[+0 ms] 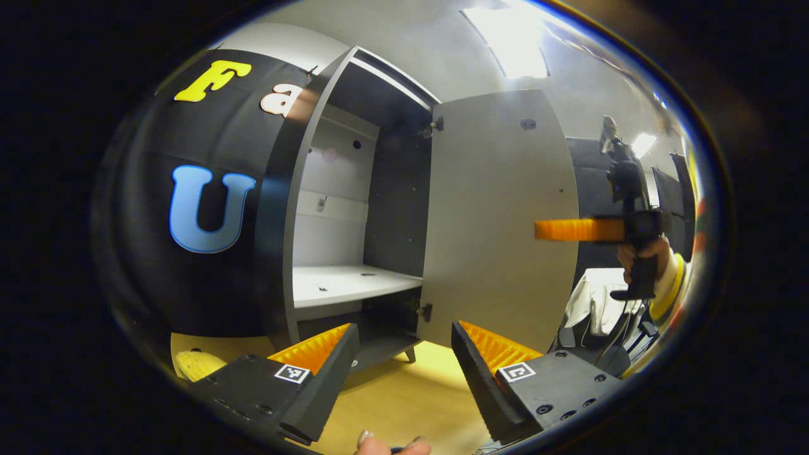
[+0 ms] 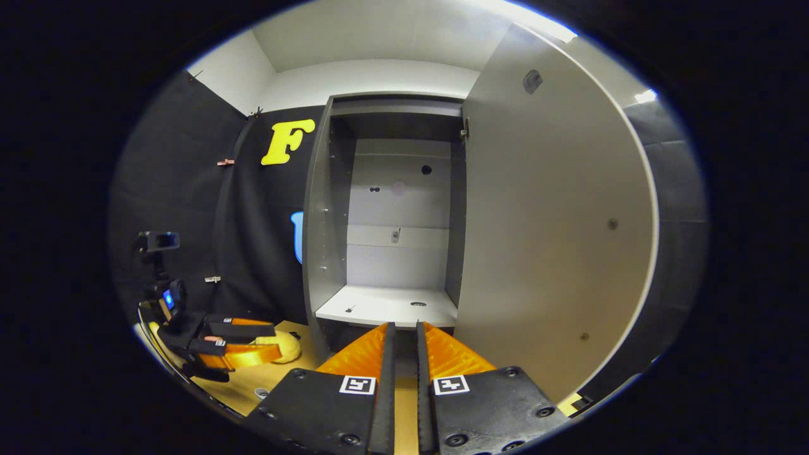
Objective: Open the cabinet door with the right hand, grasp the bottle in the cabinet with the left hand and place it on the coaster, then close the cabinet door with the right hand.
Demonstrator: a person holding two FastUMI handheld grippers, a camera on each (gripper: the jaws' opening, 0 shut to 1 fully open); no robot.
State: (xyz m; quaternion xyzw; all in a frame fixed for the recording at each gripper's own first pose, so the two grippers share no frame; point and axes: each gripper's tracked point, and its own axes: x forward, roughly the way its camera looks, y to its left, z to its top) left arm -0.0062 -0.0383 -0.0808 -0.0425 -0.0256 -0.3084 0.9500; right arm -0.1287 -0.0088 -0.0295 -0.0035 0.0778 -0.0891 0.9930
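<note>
At centre frame in both views the cabinet door (image 2: 556,221) stands swung open and the shelf (image 2: 389,306) bare — no bottle seen, left gripper (image 1: 404,360) jaws wide, right gripper (image 2: 404,360) jaws nearly shut, empty — so closing likely comes next.

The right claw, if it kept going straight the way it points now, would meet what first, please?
Probably the front edge of the cabinet's shelf, which sits straight ahead of the shut right claw; the open door stands off to one side. Depth is hard to judge.
</note>
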